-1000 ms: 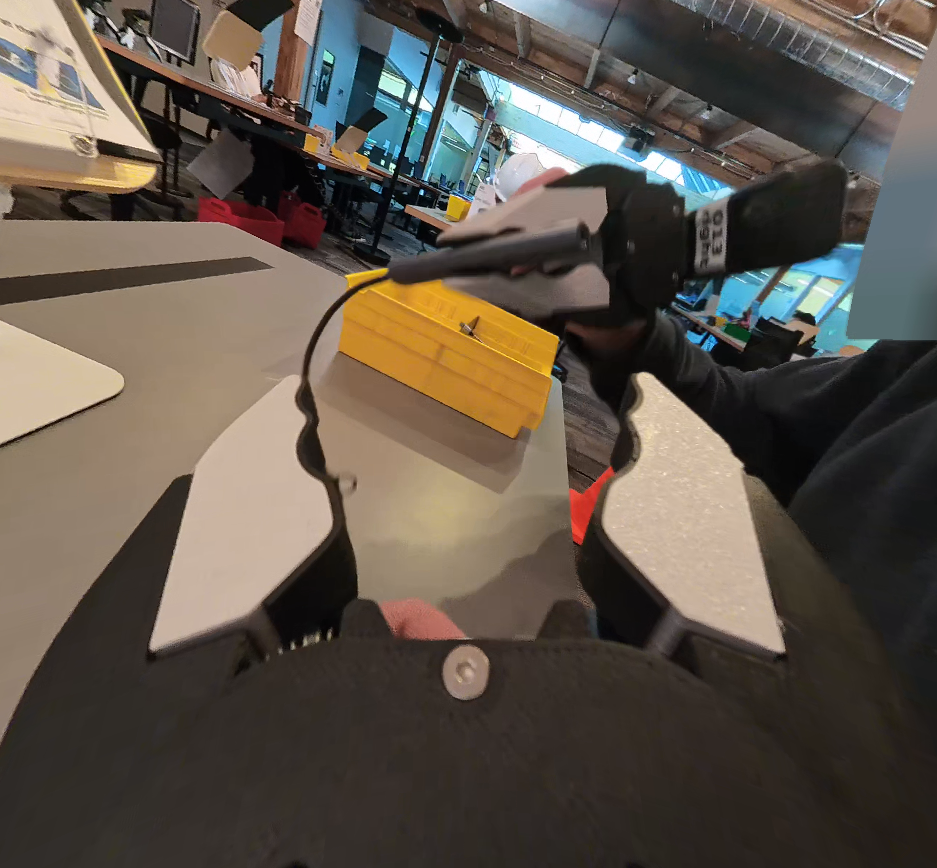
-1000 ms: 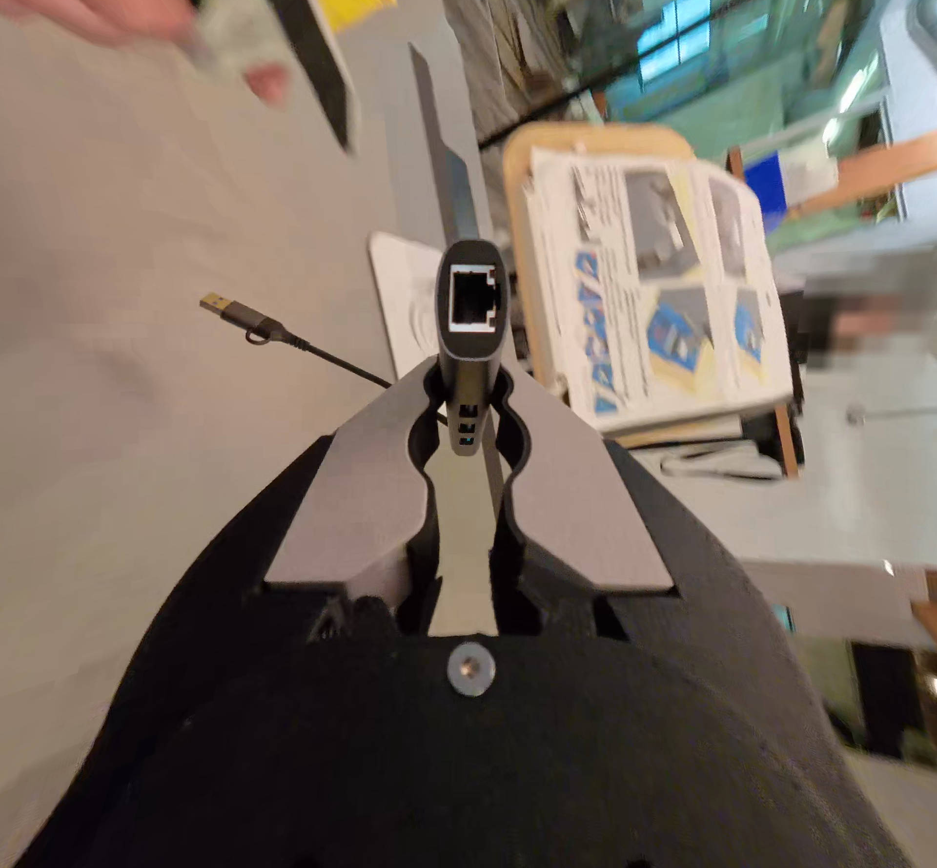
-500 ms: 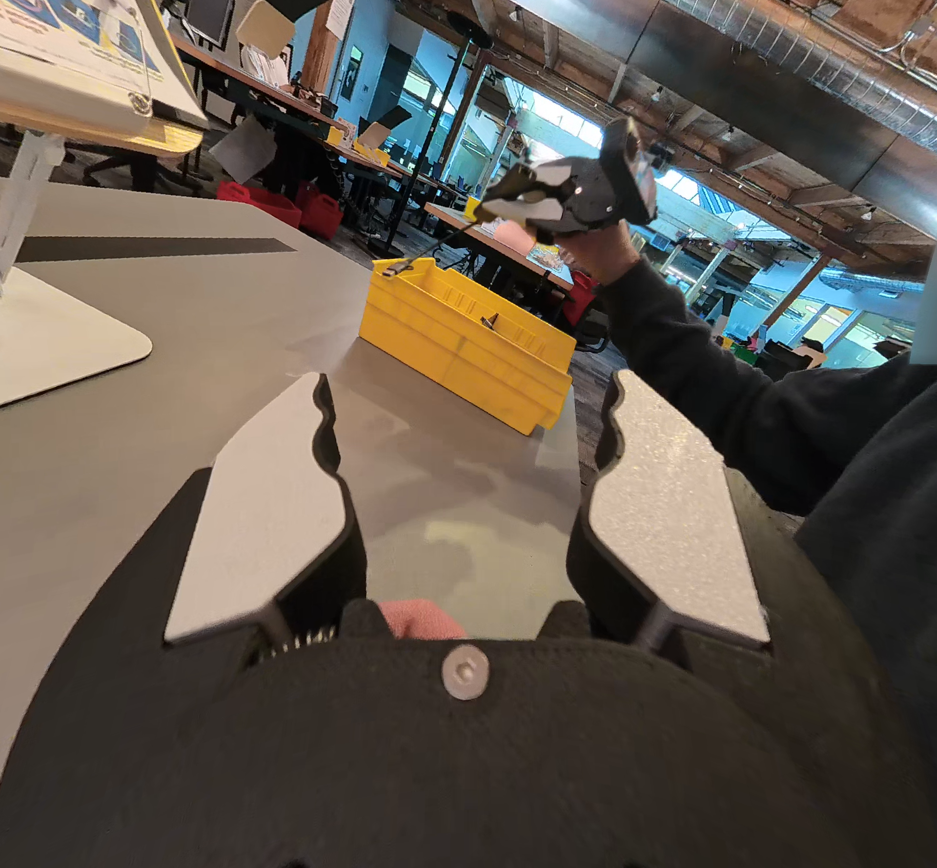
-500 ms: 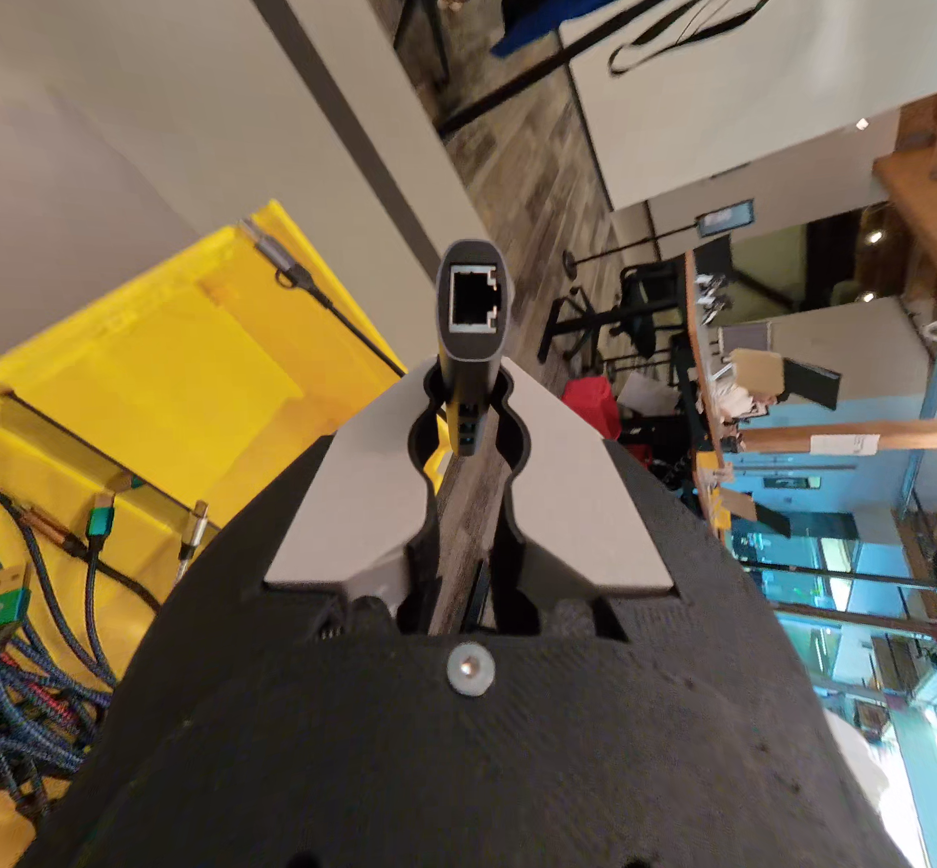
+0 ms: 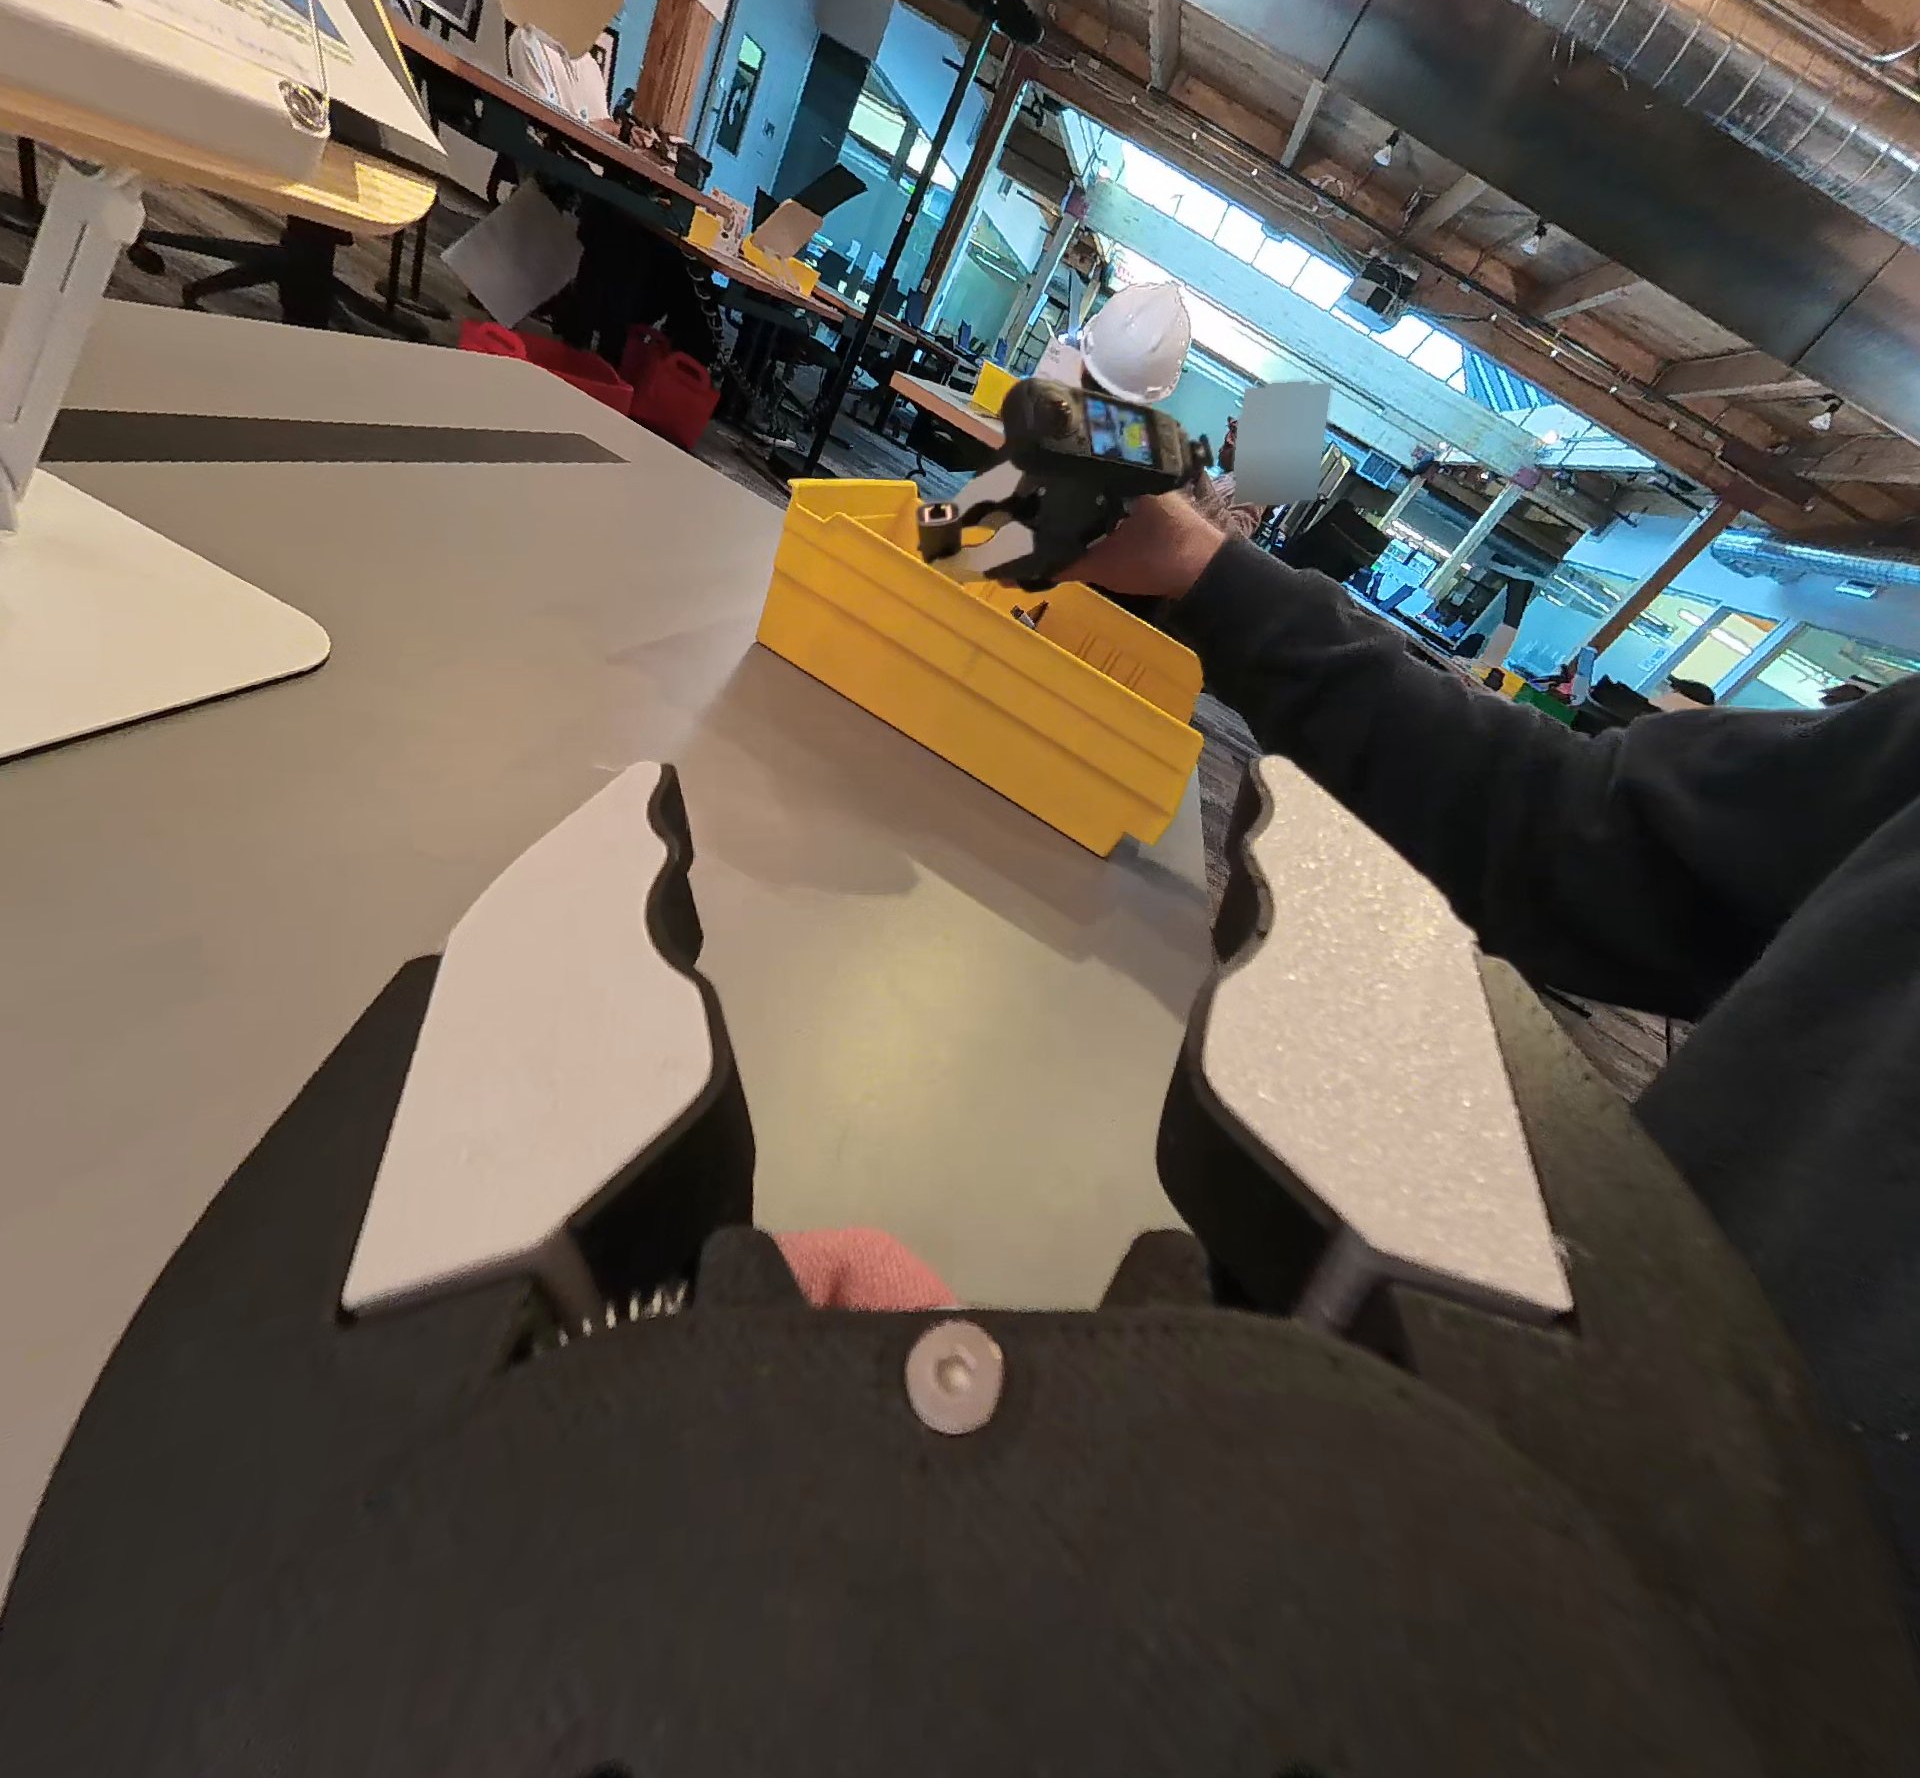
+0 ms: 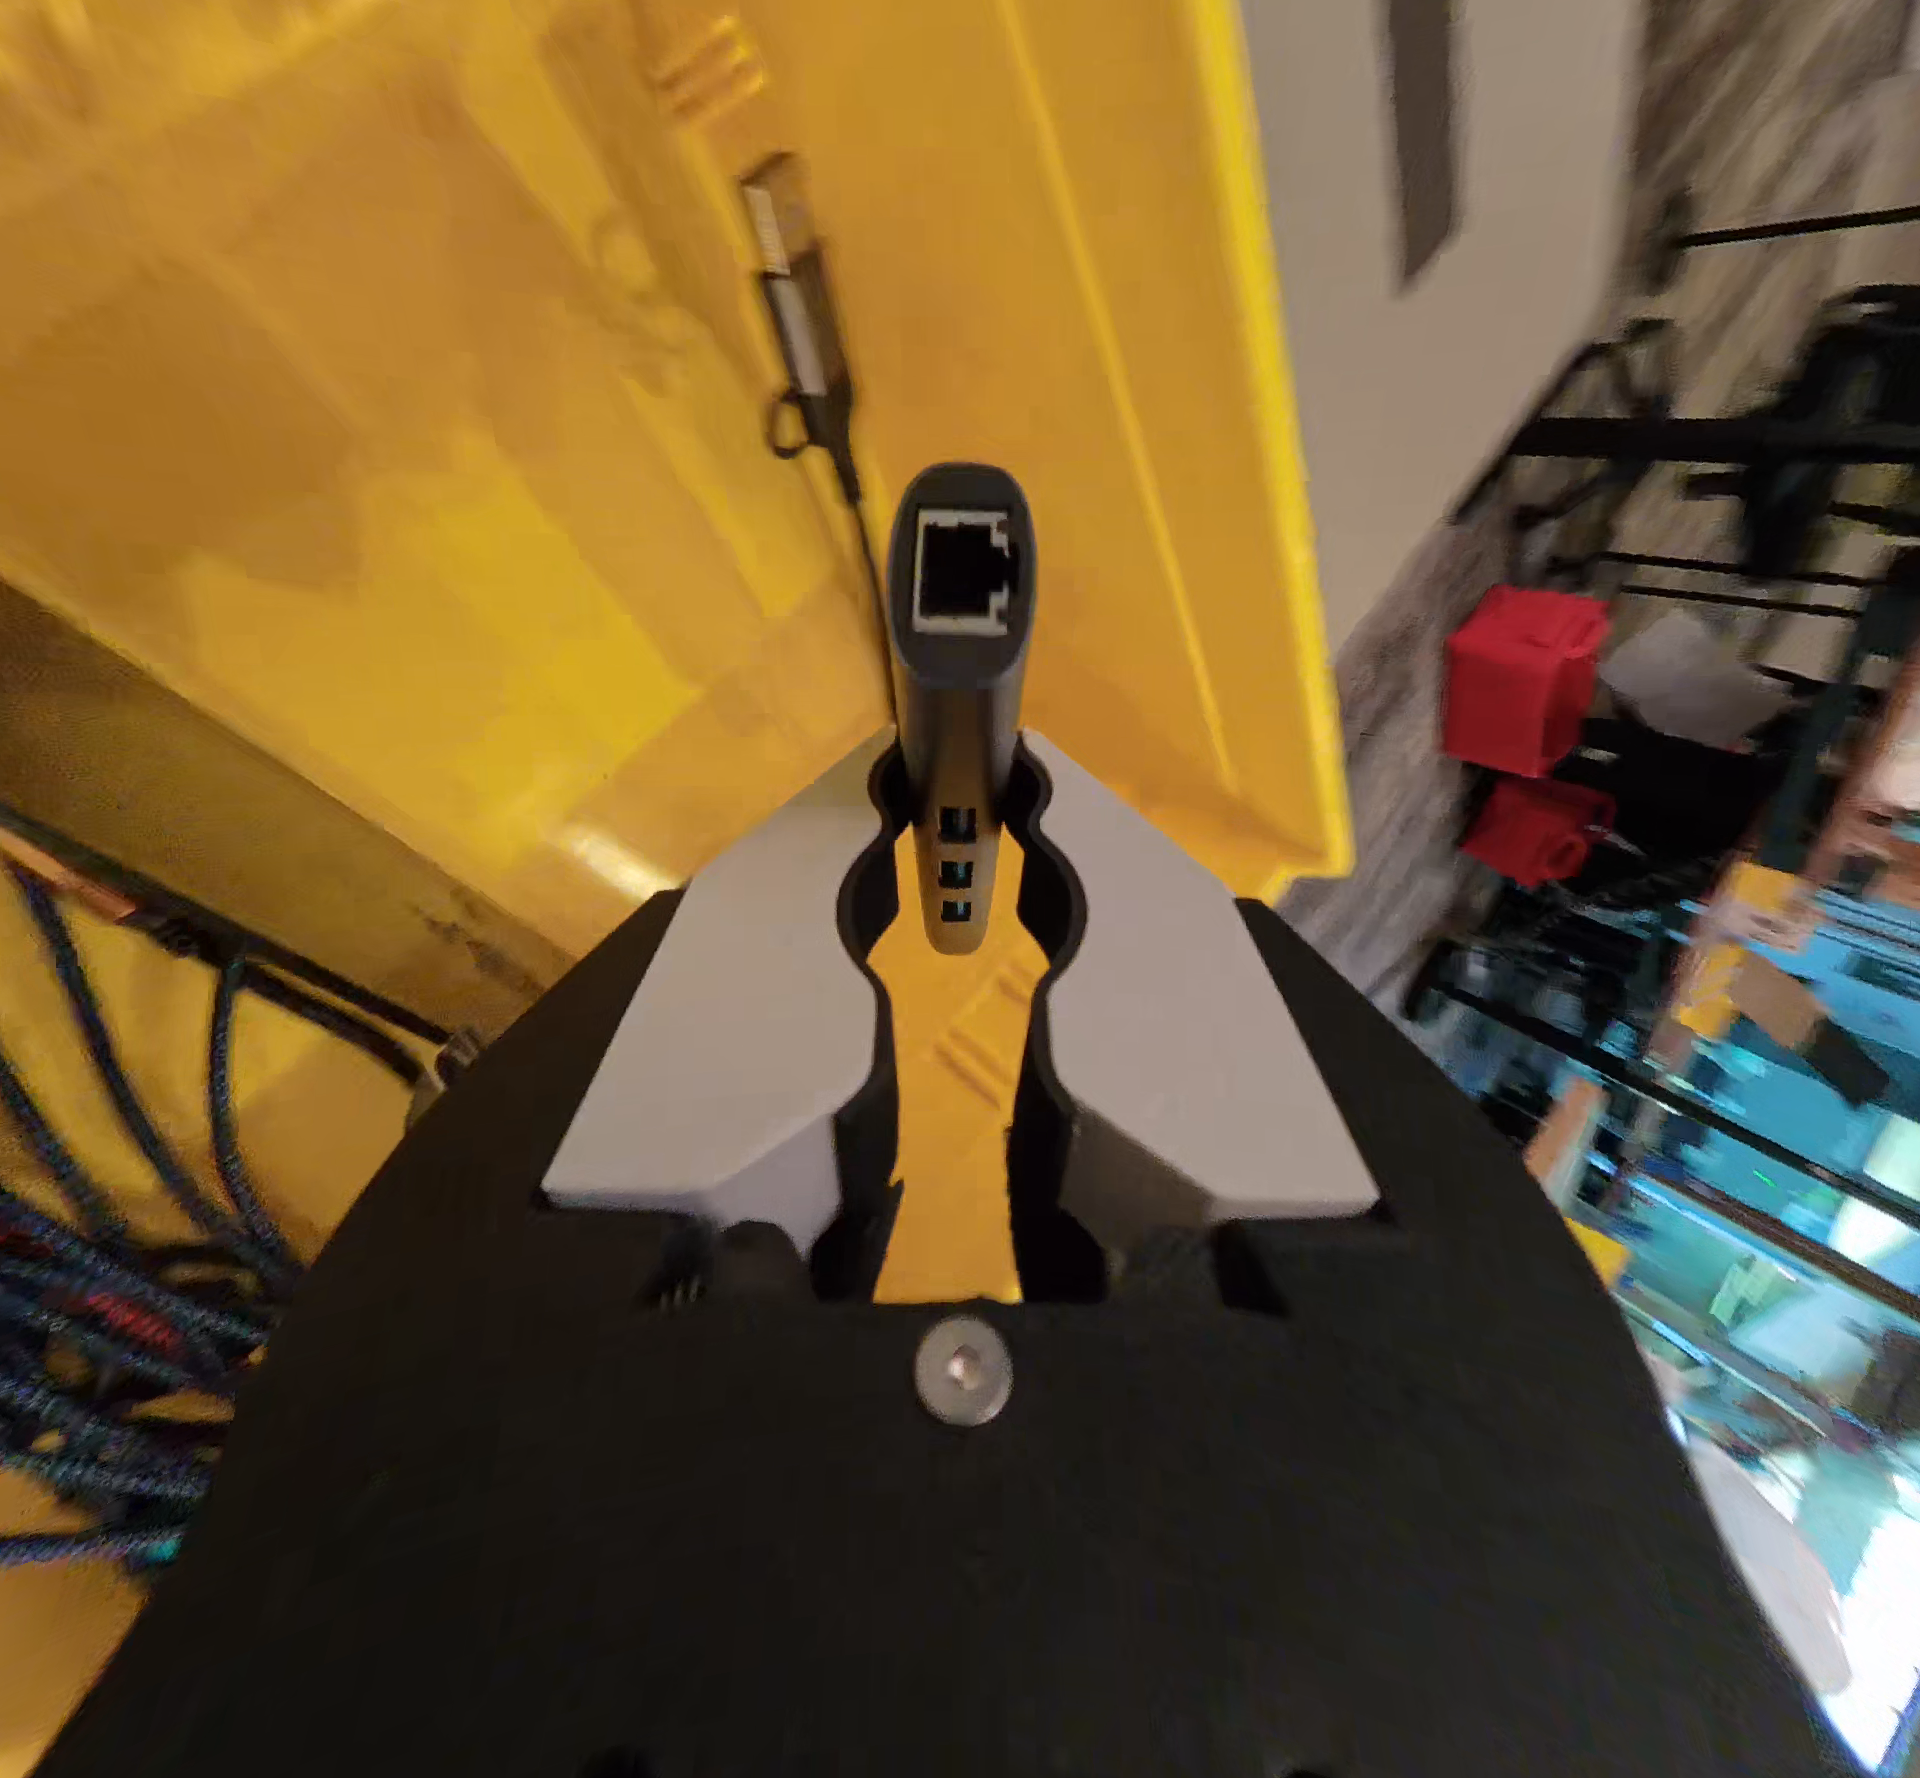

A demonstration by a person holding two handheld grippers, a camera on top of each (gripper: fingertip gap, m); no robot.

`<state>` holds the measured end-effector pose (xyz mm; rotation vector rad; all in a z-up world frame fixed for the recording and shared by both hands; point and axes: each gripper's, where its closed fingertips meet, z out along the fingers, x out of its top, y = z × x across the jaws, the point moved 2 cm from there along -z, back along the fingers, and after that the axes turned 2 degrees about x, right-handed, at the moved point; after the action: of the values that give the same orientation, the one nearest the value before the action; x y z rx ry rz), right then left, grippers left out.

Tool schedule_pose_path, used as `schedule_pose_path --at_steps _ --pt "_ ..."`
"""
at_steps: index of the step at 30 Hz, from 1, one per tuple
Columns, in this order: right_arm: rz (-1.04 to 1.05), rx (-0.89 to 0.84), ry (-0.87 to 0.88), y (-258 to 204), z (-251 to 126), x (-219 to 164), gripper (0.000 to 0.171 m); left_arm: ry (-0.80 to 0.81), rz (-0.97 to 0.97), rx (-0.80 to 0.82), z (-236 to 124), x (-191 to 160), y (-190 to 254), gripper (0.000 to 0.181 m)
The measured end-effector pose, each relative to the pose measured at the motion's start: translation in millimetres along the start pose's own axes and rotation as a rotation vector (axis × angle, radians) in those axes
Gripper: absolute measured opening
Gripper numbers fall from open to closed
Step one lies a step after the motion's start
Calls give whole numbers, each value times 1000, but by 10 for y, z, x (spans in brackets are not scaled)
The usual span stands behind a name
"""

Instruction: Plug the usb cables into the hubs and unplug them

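The right gripper (image 6: 958, 793), fingers clamped on a dark grey hub (image 6: 961, 627) with blue side ports, held it over the yellow bin (image 5: 977, 689); the left gripper (image 5: 951, 887) stood apart, empty, above the counter (image 5: 416, 585).

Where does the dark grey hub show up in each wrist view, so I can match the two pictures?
Left wrist view: hub, small, upper centre, held in the right gripper over the yellow bin.
Right wrist view: hub at centre, clamped between that gripper's own fingers.
Shared landmark: the yellow bin.
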<state>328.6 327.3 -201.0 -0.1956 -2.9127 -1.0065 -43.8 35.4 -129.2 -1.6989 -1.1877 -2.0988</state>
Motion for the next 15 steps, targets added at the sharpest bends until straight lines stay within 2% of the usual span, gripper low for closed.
schedule_pose_path --at_steps 4,10,15 --pt "-10 239 -38 -223 137 9 20 -7 -3 1 3 -21 -12 97" --pt "48 594 -72 -485 80 64 39 -22 -2 2 16 -49 -13 96" --pt "122 751 -56 -495 -24 87 47 -28 9 3 18 -45 -1 96"
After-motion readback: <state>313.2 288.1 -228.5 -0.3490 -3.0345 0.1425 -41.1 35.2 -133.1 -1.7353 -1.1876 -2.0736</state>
